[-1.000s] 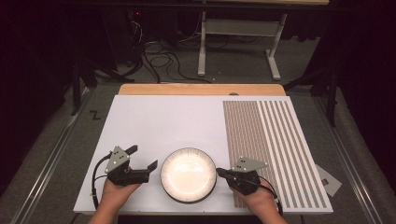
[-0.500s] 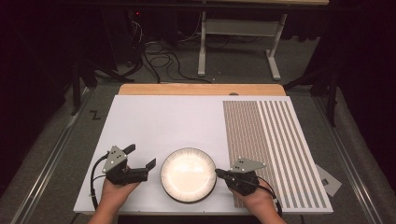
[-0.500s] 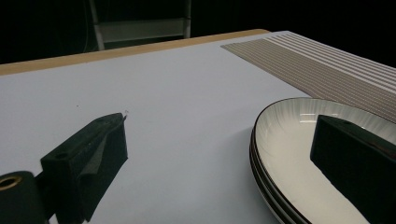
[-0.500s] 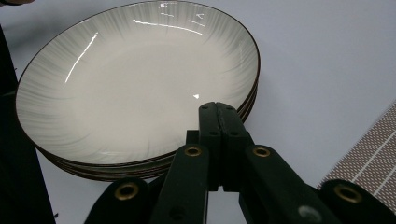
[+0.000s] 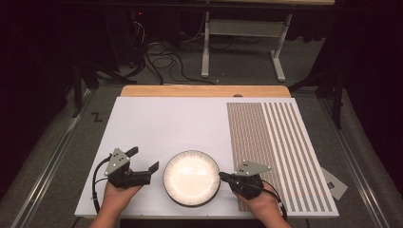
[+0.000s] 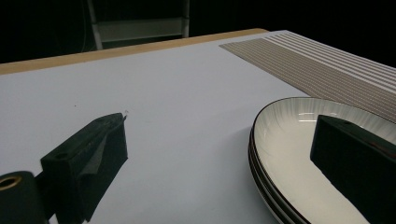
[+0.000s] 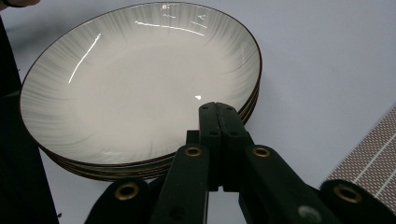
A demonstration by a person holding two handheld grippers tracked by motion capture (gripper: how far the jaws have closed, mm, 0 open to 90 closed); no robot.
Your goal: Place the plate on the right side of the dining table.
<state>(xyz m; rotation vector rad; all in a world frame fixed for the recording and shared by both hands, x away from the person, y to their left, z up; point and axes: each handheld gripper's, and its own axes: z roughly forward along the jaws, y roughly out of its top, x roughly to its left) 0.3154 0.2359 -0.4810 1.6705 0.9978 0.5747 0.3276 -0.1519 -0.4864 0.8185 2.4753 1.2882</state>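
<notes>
Stack of plates (image 5: pixel 191 177) sits at lower centre of the high view, on the white bench (image 5: pixel 190 123) near its front edge. In the right gripper view at least three rims show one under another, so it is a stack and not one dish. Glaze is off-white, with fine grey radial ribbing on the sloped wall and a thin dark line round the rim; the surface is glossy, with lamp glints.

Left gripper (image 5: pixel 142 164), lower left of the high view: spread wide, holding nothing. In the left gripper view one jaw hangs over the plates' well and the other stands over bare bench, so the rim lies between them, untouched.

Right gripper (image 5: pixel 222 176), lower right of the high view: clenched, jaws pressed flat together, nothing between them. Its tip is at the stack's rim edge; contact cannot be told.

Judgement: the step in hand is taking the top plate by its rim. To do it well, lower the left gripper until only the uppermost rim sits between the jaws, not two. Close slowly, since the glaze looks slippery. The right tip could steady the lower plates.

Striped mat (image 5: pixel 278 152) covers the bench at right of the high view.
</notes>
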